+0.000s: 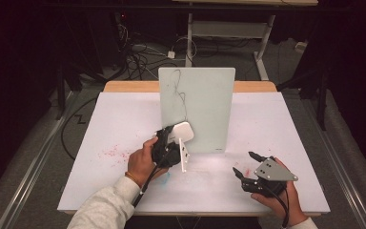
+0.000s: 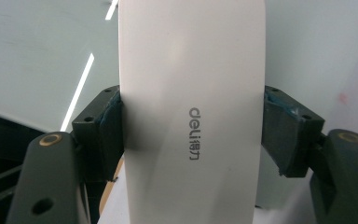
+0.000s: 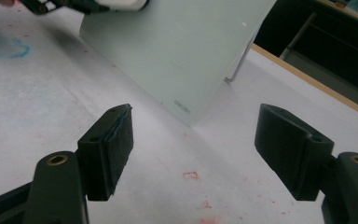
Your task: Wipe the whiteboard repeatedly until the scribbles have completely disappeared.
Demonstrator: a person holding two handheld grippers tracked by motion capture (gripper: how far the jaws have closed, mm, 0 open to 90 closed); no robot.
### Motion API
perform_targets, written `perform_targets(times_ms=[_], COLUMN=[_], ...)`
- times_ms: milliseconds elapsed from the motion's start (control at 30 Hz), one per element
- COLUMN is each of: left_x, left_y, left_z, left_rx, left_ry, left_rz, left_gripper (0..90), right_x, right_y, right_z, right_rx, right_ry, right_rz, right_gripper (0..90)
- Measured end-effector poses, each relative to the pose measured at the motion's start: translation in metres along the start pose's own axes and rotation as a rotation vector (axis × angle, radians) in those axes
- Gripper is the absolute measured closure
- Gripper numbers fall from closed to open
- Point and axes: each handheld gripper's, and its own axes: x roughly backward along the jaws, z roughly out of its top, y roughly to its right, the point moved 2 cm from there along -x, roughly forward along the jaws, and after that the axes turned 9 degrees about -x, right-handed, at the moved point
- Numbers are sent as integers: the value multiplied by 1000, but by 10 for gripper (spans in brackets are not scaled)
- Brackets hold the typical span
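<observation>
Between the pads of the left gripper [image 2: 192, 135] sits a white eraser [image 2: 191, 112], a smooth rounded block with grey "deli" lettering on its face; the jaws are closed on its two long edges, gripping it firmly. From the high view the same left gripper [image 1: 178, 138] presses the white eraser [image 1: 183, 131] flat against the lower left part of a pale glass board [image 1: 202, 102] that stands upright just ahead of it. Thin dark scribbled lines [image 1: 177, 88] run down the board above the eraser. Behind the gripper, the left hand [image 1: 140, 162] and a light sleeve [image 1: 102, 207] reach back toward the near edge.

Off to that gripper's right, well apart from the board, the right gripper [image 1: 243, 163] rests low near the front of the table [image 1: 286, 124], held by the right hand [image 1: 286, 195], with a grey three-cornered plate on top. Its jaws stand wide apart with nothing between them; in the right gripper view [image 3: 196, 149] only white tabletop [image 3: 42, 102] lies in the gap, flecked with small red marks [image 3: 191, 175], and the board's corner [image 3: 182, 105] stands just ahead. A faint blue smear [image 3: 4, 46] shows farther off.
</observation>
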Motion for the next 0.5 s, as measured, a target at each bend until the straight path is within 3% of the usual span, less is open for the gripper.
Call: perform_targets(times_ms=[133,167,233,267,333,467,500], left_x=[1,1,2,2,5,3,3], left_y=[-25,-25,-42,-42,-51,-45,-30], left_z=[4,4,5,5,2,0,-4], left_rx=[48,48,88,88,130,152,121], left_ry=[8,8,21,21,15,19,16], left_rz=[42,42,63,63,52,74,65], left_gripper=[292,292,292,292,292,292,292], right_x=[0,0,0,0,1,0,0], right_y=[1,1,1,1,1,1,0], right_z=[-1,-1,-1,-1,-1,-1,-2], right_rx=[-5,-5,-6,-7,-4,1,3], right_ry=[-1,0,1,1,-1,-6,-9], right_rz=[-4,-6,-3,-3,-4,3,5], right_gripper=[286,287,287,286,286,286,285])
